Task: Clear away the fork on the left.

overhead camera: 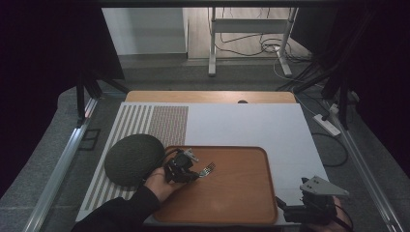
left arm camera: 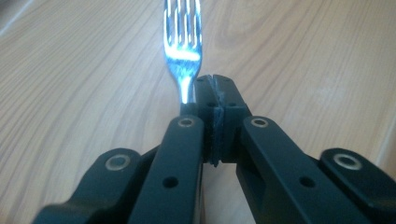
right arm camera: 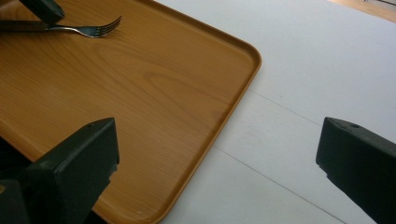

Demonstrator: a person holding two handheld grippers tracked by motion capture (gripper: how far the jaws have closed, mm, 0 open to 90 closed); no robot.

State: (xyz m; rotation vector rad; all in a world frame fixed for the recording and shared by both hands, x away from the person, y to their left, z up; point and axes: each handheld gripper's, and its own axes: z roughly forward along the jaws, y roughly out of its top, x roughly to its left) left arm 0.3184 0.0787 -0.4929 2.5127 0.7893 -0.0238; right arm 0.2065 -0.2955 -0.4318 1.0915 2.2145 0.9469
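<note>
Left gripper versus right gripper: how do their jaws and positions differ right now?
The left gripper has its jaws shut on the silver metal fork; the right gripper stands wide open, holding nothing. The left sits over the brown wooden tray; the right at the tray's near right corner. Both are black.

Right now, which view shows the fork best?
Left gripper view: the fork is close up, tines sharp, neck clamped in the left gripper. High view shows it small; right gripper view shows it side-on over the tray.
</note>
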